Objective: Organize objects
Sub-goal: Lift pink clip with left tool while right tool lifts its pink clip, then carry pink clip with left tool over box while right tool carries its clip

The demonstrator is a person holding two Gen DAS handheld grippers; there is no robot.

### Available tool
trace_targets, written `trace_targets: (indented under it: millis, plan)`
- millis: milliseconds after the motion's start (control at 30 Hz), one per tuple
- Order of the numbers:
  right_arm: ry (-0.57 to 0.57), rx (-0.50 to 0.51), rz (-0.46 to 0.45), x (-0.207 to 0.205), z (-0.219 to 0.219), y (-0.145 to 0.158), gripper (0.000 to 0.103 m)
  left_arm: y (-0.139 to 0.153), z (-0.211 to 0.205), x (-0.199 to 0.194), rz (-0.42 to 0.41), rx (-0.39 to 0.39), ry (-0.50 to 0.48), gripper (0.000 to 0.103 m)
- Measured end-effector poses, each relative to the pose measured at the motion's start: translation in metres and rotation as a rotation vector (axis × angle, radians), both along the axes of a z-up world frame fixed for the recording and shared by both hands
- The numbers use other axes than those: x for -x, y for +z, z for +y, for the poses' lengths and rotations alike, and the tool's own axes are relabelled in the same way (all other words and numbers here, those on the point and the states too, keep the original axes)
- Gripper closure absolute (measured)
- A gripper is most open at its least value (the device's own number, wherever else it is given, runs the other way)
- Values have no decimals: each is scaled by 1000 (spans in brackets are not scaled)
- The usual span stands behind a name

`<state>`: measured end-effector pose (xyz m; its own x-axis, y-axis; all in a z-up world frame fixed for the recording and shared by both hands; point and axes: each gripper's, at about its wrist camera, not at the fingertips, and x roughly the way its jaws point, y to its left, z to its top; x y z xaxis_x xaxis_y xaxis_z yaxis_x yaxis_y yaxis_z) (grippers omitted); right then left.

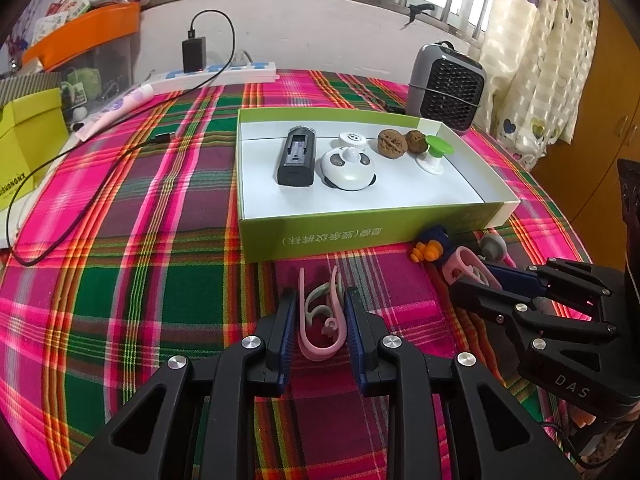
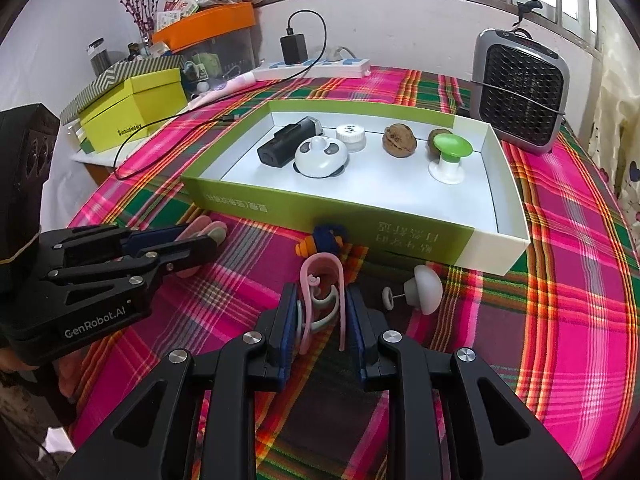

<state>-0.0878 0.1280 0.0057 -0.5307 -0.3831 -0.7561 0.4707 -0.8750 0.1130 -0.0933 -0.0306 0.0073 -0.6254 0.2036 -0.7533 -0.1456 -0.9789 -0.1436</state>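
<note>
Clearly both claws have closed on small pink clips. Each clip is a thin loop of springy plastic with a pale grey hook inside it; it looks very light and bendy, so it should flex under the pads rather than break, but it could also twist or spring out if squeezed near the open tips. My judgement is that the safest hold is across the two long arms near the rounded bend.

Seen from its own camera, the left claw [image 1: 320, 312] sits low over the plaid worktop [image 1: 160, 280], jaws nearly closed, with one pink clip [image 1: 318, 324] between the blue pads, bend pointing back toward the camera. The right claw [image 2: 320, 312] is likewise nearly closed on a second pink clip [image 2: 322, 292], whose bend points forward toward the green box [image 2: 320, 216].

That box lies just beyond both claws and already holds a black case, a panda-faced gadget, two walnuts and a green-topped knob. A mushroom-shaped piece [image 2: 424, 288] and a blue-and-orange trinket [image 2: 324, 240] lie loose beside the box.
</note>
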Motion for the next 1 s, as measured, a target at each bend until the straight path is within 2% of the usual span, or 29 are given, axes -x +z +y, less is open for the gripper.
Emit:
trace_targets:
  millis: [1000]
  plan:
    - [3, 43, 35, -2, 0, 24, 79, 30, 4, -13, 69, -14, 0, 81]
